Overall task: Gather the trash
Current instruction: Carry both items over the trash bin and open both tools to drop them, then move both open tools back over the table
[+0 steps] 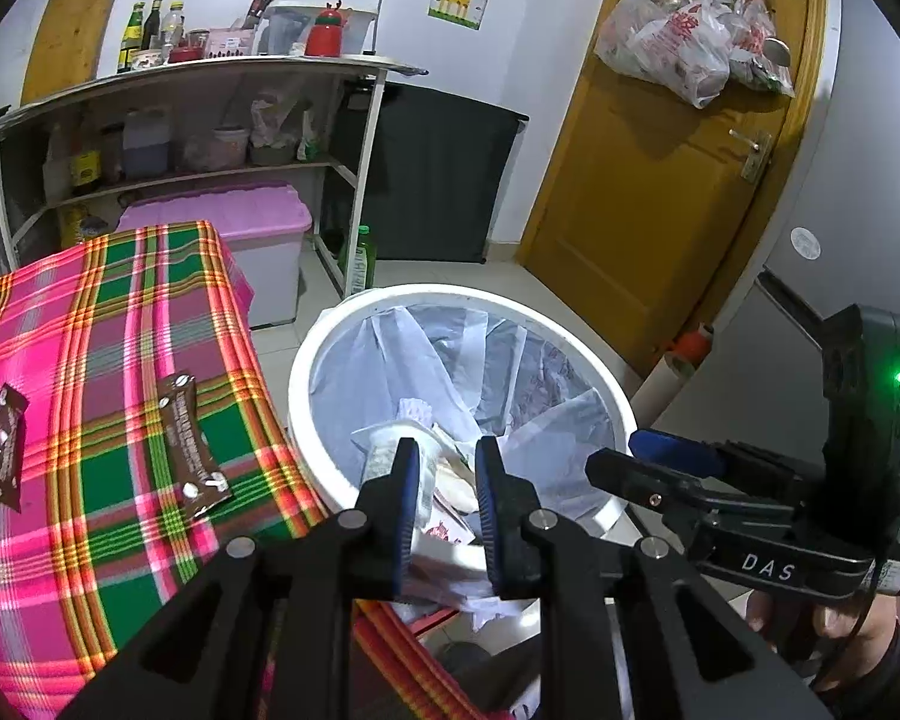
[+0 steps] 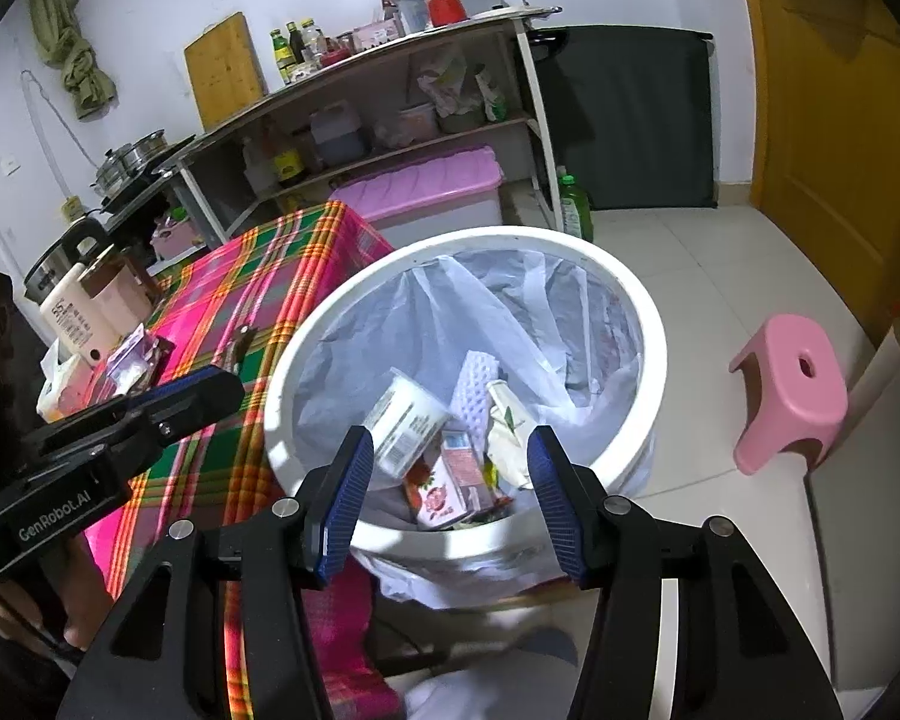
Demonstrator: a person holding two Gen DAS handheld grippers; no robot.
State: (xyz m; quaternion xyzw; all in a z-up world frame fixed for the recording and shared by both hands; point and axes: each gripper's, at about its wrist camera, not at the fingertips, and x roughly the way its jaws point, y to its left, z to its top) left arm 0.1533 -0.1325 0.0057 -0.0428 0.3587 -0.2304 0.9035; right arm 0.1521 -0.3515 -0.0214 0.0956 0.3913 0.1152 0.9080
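Observation:
A white bin (image 1: 306,372) with a white liner stands beside the plaid-covered table (image 1: 120,312). Inside it lie a white labelled cup (image 2: 408,420), a red-and-white carton (image 2: 444,498) and crumpled wrappers. My left gripper (image 1: 447,450) hovers over the bin's near side, its jaws slightly apart with nothing pressed between the pads. My right gripper (image 2: 450,438) hangs over the bin (image 2: 648,312), open wide and holding nothing. Each gripper shows in the other's view: the right gripper (image 1: 615,449) at the bin's right, the left gripper (image 2: 222,390) by the table edge. A brown wrapper (image 1: 189,444) lies on the cloth.
Another brown wrapper with a clear bag (image 1: 0,450) lies at the table's left edge. A lotion bottle (image 2: 78,318) and a pink carton (image 2: 120,294) stand at the table's far end. A pink stool (image 2: 792,390) sits on the tiled floor right of the bin. Shelves (image 1: 210,120), a pink-lidded box (image 1: 240,216) and a yellow door (image 1: 660,180) lie beyond.

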